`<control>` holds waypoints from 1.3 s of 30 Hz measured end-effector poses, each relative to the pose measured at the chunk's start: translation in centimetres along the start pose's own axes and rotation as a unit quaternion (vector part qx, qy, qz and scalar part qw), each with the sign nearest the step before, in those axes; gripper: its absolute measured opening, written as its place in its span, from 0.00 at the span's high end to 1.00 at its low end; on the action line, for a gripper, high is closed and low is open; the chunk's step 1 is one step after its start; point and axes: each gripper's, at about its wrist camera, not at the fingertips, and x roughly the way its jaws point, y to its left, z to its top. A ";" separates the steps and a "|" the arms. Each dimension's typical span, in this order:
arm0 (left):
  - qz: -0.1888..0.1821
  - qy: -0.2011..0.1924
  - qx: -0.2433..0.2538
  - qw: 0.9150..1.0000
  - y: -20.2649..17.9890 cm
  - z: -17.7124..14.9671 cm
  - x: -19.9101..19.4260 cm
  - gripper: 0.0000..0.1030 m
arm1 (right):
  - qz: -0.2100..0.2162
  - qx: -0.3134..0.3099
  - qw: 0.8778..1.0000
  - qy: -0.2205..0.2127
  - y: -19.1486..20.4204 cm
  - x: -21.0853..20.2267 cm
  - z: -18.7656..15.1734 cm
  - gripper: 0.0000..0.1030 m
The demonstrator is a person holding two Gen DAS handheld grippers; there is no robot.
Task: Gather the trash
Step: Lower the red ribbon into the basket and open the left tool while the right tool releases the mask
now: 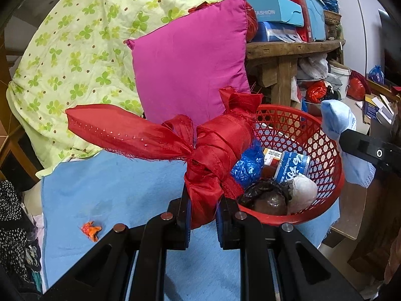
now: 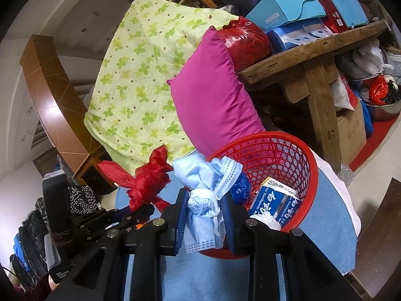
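My left gripper [image 1: 203, 215] is shut on a knotted red cloth [image 1: 213, 148] and holds it just left of the red plastic basket [image 1: 325, 150]. My right gripper [image 2: 204, 215] is shut on a knotted light blue cloth [image 2: 200, 200] at the basket's near rim [image 2: 310, 165]. The basket holds a blue crumpled ball [image 1: 246, 165], a toothpaste box [image 1: 292, 166], a white wad [image 1: 302, 193] and a dark wrapper [image 1: 265, 198]. A small orange scrap [image 1: 91, 229] lies on the blue mat [image 1: 112, 188]. The red cloth [image 2: 147, 180] also shows in the right wrist view.
A magenta pillow [image 1: 190, 67] and a green-patterned quilt [image 1: 75, 50] lie behind the basket. A wooden bench [image 2: 313, 57] stacked with boxes stands at the right. Dark clothes [image 1: 12, 225] are piled at the left.
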 end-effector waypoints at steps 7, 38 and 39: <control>-0.007 -0.006 0.004 1.000 -0.8 0.8 0.4 0.82 | -0.005 0.001 1.000 -0.003 -0.5 0.5 0.9 0.72; -0.115 -0.008 -0.007 0.993 0.8 -2.9 1.0 0.28 | -0.059 0.062 0.996 -0.035 -3.0 1.7 0.9 0.37; -0.109 -0.006 -0.008 0.994 1.1 -3.4 0.5 0.27 | -0.058 0.062 0.996 -0.038 -2.7 1.2 0.7 0.37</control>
